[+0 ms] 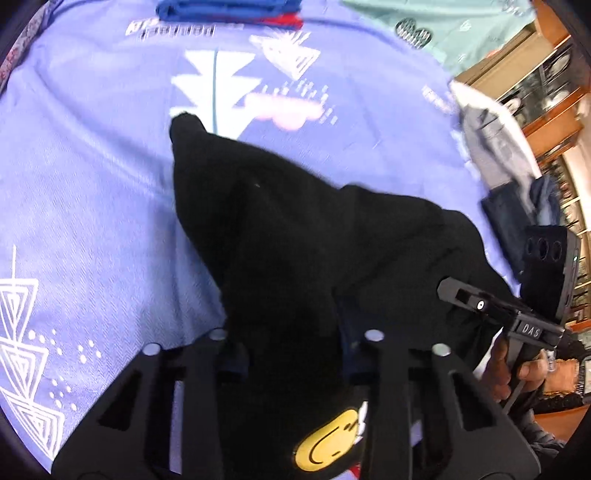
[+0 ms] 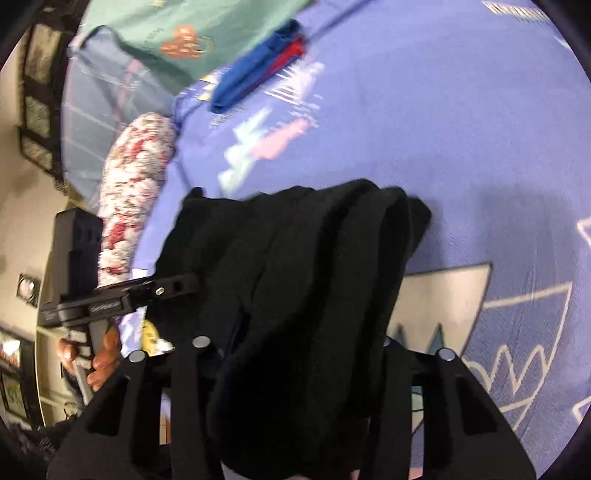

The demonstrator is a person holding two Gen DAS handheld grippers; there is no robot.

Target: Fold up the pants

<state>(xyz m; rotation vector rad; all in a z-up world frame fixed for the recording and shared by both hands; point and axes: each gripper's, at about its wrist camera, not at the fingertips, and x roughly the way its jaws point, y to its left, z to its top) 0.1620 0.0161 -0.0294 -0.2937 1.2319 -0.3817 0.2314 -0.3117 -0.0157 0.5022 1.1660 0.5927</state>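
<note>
Two tongs over lilac printed bedsheet. Black pants bunched in middle of sheet, cloth lifted, draped between both tongs. Folded blue-red garment at sheet's far edge, well apart from pants. Left tongs clamped on black cloth near yellow smiley patch. Right tongs gripping thick fold of pants.

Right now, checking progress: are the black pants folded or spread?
Bunched, not flat: black pants hang in thick folds between both grippers above the bedsheet.
</note>
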